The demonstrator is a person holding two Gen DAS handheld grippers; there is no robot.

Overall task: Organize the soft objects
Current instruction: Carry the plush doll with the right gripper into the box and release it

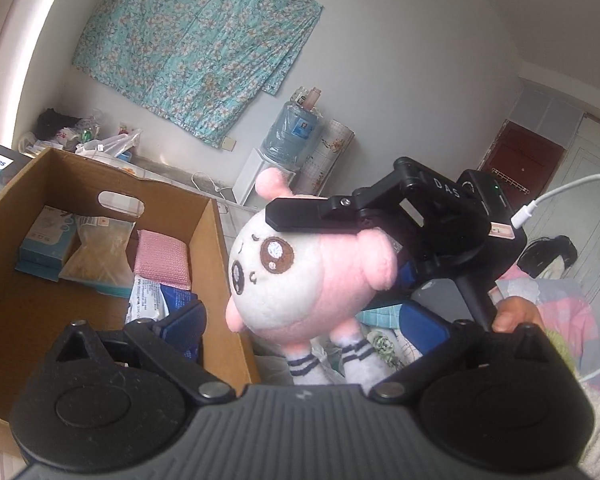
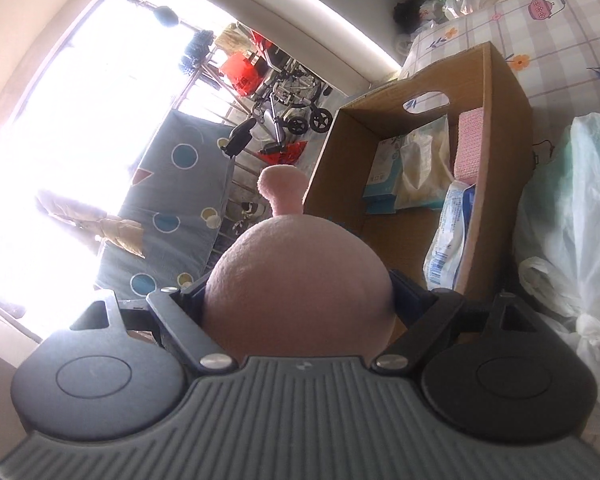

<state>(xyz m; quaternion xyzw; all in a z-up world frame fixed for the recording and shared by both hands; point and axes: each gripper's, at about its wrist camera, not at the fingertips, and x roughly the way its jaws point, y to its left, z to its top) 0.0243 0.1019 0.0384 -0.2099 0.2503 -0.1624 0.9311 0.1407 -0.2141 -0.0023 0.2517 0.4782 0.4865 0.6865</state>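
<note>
Beside the cardboard box [image 1: 216, 248], I have the pink plush doll [image 1: 300, 276] held in the air, my right gripper [image 2: 300, 308] clamped on its round head. My left gripper [image 1: 300, 328] stands wide apart around nothing, the doll's striped legs hanging just ahead of it.

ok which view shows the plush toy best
The left wrist view: the plush toy shows whole, face, body and striped legs, held by the right gripper. The right wrist view shows only its pink back, close up.
</note>
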